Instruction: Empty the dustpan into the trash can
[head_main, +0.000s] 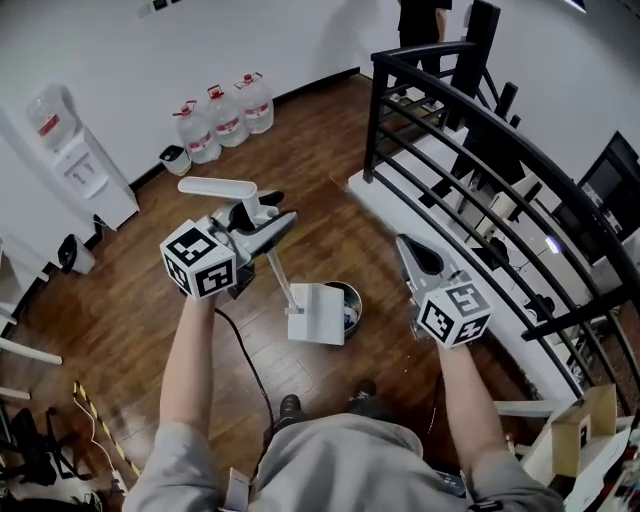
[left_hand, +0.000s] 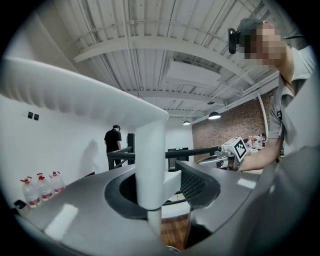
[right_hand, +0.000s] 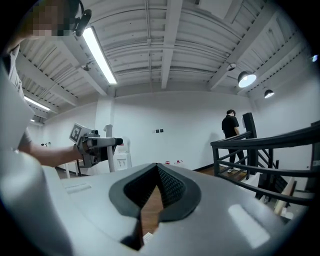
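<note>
Brown wooden floor runs between white walls and a black railing (head_main: 470, 130) on the right. By my reading, the dustpan (head_main: 318, 322) is being brought over the trash can (head_main: 349, 297), which peeks out just beyond its right edge. Next, the pan needs centring above the rim and tipping so the dirt slides in. The left gripper (head_main: 272, 228) clamps partly closed around the dustpan's white upright handle (left_hand: 150, 165). The right gripper (head_main: 403, 244) is closed on nothing, well apart to the right.
</note>
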